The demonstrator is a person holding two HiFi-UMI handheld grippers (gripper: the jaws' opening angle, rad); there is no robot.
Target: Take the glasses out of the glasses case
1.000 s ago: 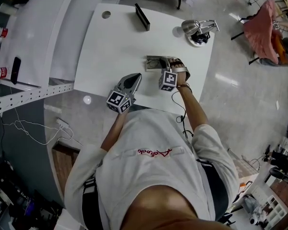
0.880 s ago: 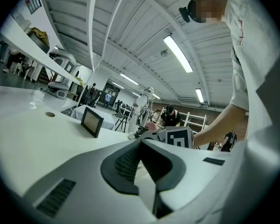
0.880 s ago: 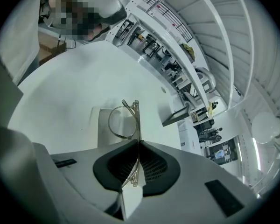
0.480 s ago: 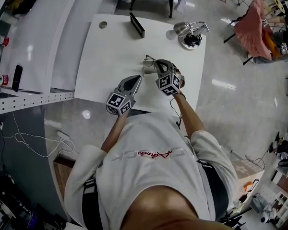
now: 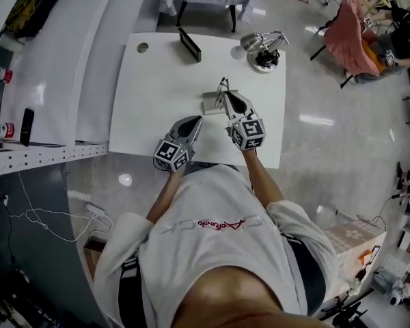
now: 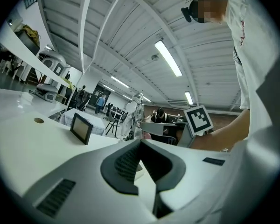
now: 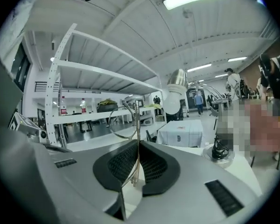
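1. Right gripper (image 7: 137,146): jaws clenched on the glasses (image 7: 136,123). The thin wire frame is pinched between the pads. One bar runs upright through the grip, and a lens ring sticks out above and to the left of it.
2. The glasses are off the glasses case (image 5: 209,104), held in the air above its far-right corner. I see no contact, so the extraction itself looks basically done.
3. The case lies flat on the desk (image 5: 157,87), long axis left-right in the head view. Lid open or not: too small to tell.
4. Left gripper (image 6: 140,143): jaws pressed together with nothing between them. It hovers near-left of the case, apart from it and pointing roughly level.
5. Key relation: the right hand has the glasses, and the case lies below the jaw tips and just nearer than them. The frame stands on end in the grip, so it probably needs rolling flat before set-down.
6. My guess at the next move is to carry the glasses sideways, clear of the case, onto bare desk. There is little desk right of the case before the edge. A lamp (image 5: 262,49) stands far-right of the case, and there is more room to its left.
7. Risk: the pinch is on thin wire, so the frame could pivot or slip in the pads.
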